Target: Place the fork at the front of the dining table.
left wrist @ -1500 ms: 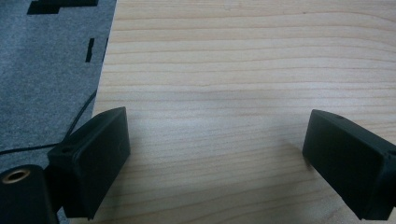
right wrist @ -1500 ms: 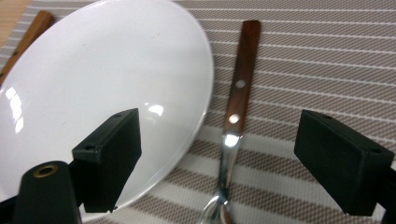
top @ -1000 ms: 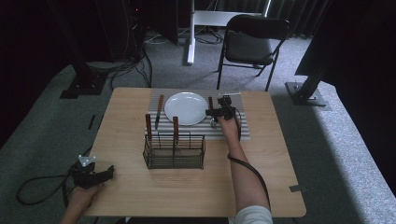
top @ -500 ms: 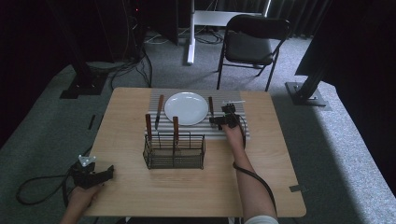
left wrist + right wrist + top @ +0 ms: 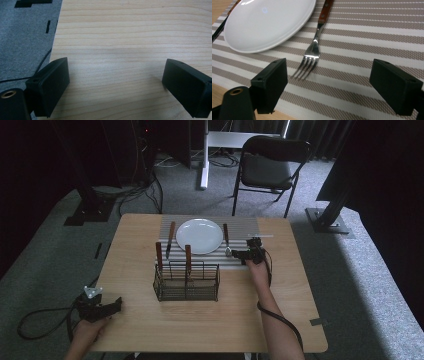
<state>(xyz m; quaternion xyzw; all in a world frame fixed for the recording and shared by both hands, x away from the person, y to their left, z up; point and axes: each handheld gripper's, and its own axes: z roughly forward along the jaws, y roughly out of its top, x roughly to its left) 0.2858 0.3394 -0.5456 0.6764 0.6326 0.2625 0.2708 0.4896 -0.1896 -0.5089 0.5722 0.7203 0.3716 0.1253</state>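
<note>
Grey carpet, dark drapes and a black folding chair (image 5: 270, 167) sit behind a light wooden table (image 5: 150, 330). High view: striped placemat (image 5: 247, 227) at the far middle of the table, white plate (image 5: 199, 236) on it, knife (image 5: 170, 238) just left of the plate, fork (image 5: 226, 239) just right of it with tines toward the person. Black wire caddy (image 5: 186, 281) stands just in front of the placemat, two brown-handled utensils upright in it (can't tell which kind). Right gripper (image 5: 242, 254) rests at the near right edge of the placemat, just beside the fork's tines. Left gripper (image 5: 113, 306) is at the near left corner of the table, well apart from everything, cable trailing onto the carpet. Left gripper view: left gripper (image 5: 116, 85) has jaws spread wide, nothing between them, bare wood grain underneath, table edge and carpet at the left. Right gripper view: right gripper (image 5: 329, 85) also spread wide and empty, low over the placemat (image 5: 372, 32); fork (image 5: 313, 50) lies flat ahead, tines pointing into the gap between the jaws but not touching either, wooden handle running away beside the plate (image 5: 269, 22).
</note>
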